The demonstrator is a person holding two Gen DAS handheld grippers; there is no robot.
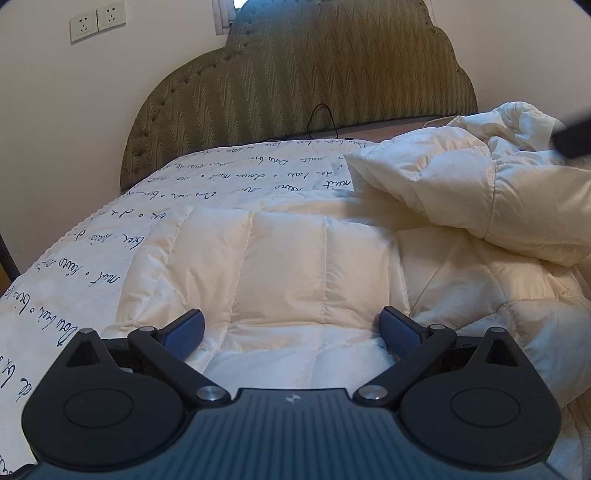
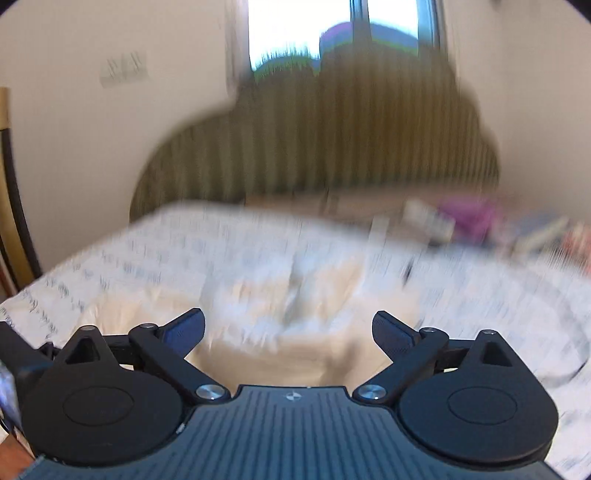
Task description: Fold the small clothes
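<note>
A cream quilted puffer jacket (image 1: pixel 295 266) lies on the bed, its body flat in front of me and a sleeve or folded part (image 1: pixel 461 184) bunched up at the right. My left gripper (image 1: pixel 291 332) is open and empty, low over the jacket's near edge. In the blurred right wrist view the jacket (image 2: pixel 295 295) lies ahead and my right gripper (image 2: pixel 288 328) is open and empty above it.
The bed has a white quilt with dark handwriting print (image 1: pixel 110 266) and an olive padded headboard (image 1: pixel 295 81). Wall sockets (image 1: pixel 98 20) are at upper left. Blurred coloured items (image 2: pixel 480 221) lie at the bed's far right. A window (image 2: pixel 332 33) is behind the headboard.
</note>
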